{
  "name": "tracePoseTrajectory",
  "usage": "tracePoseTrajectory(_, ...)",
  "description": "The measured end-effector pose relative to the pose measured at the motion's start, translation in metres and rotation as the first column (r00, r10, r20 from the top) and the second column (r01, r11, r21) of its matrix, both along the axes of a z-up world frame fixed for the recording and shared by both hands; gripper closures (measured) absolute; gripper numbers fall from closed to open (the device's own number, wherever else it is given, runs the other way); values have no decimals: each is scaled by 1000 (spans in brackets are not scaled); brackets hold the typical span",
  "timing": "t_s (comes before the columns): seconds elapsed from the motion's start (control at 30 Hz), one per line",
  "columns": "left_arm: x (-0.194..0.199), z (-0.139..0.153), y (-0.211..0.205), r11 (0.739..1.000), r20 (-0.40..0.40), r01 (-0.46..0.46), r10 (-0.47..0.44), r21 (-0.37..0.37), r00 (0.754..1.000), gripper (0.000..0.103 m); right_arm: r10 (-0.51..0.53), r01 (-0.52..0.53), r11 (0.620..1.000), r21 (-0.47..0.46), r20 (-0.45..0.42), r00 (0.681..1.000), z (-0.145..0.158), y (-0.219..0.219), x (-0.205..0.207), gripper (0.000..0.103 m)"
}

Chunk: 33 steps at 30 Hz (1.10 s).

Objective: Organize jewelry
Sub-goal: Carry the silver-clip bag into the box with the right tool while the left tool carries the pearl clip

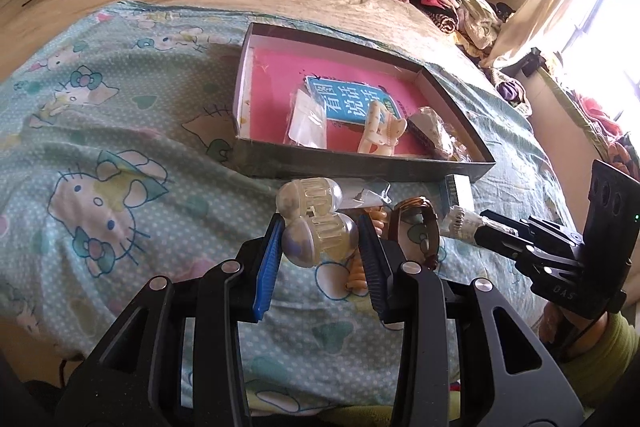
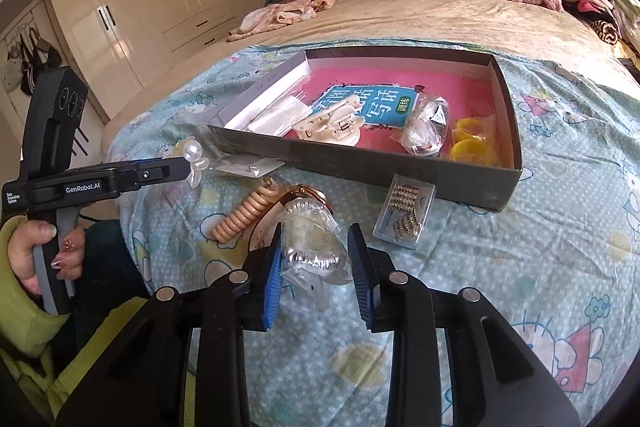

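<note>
Cotton printed with cartoon cats, the bedspread (image 2: 540, 267) serves as the sorting surface, soft enough that small pieces stay where they are dropped. On it sits the grey box (image 2: 360, 167) with its pink floor, evidently the collecting place: a cream hair claw (image 2: 332, 129), a bagged trinket (image 2: 426, 131) and yellow rings (image 2: 470, 139) already lie inside. Just in front of the box's near wall wait the pieces not yet sorted: a coiled peach hair tie (image 2: 240, 213), a watch (image 1: 416, 227), a clear case of beads (image 2: 406, 211) and a flat packet (image 2: 244, 165).

The left gripper (image 1: 320, 247) is closed around a clear hair clip (image 1: 312, 223) with 2 round domes, held lifted off the bedspread, probably for carrying to the box. The right gripper (image 2: 314, 267) pinches a small plastic bag (image 2: 312, 251) holding something silvery, its jaws narrowed onto the crinkled film.
</note>
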<state>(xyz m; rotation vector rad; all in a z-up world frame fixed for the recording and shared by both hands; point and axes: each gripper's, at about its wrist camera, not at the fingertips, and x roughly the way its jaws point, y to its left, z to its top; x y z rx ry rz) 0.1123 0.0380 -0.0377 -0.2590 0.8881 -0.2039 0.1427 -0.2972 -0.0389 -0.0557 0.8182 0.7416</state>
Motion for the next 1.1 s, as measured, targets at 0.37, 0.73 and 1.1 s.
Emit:
tracePoseTrajectory(0.37, 1, 17, 8, 1000, 35, -24, 24, -5, 999, 74, 4, -5, 1000, 17, 63, 998, 21, 2, 1, 74)
tracePoseTrajectory(0.73, 25, 34, 3, 1000, 63, -17, 16, 3, 998, 74, 8, -13, 999, 35, 121, 993, 40, 7, 23, 74)
tracePoseTrajectory(1.1, 57, 43, -8, 1000, 79, 9, -12, 28, 997, 74, -6, -4, 998, 57, 172, 985, 55, 10, 51, 74)
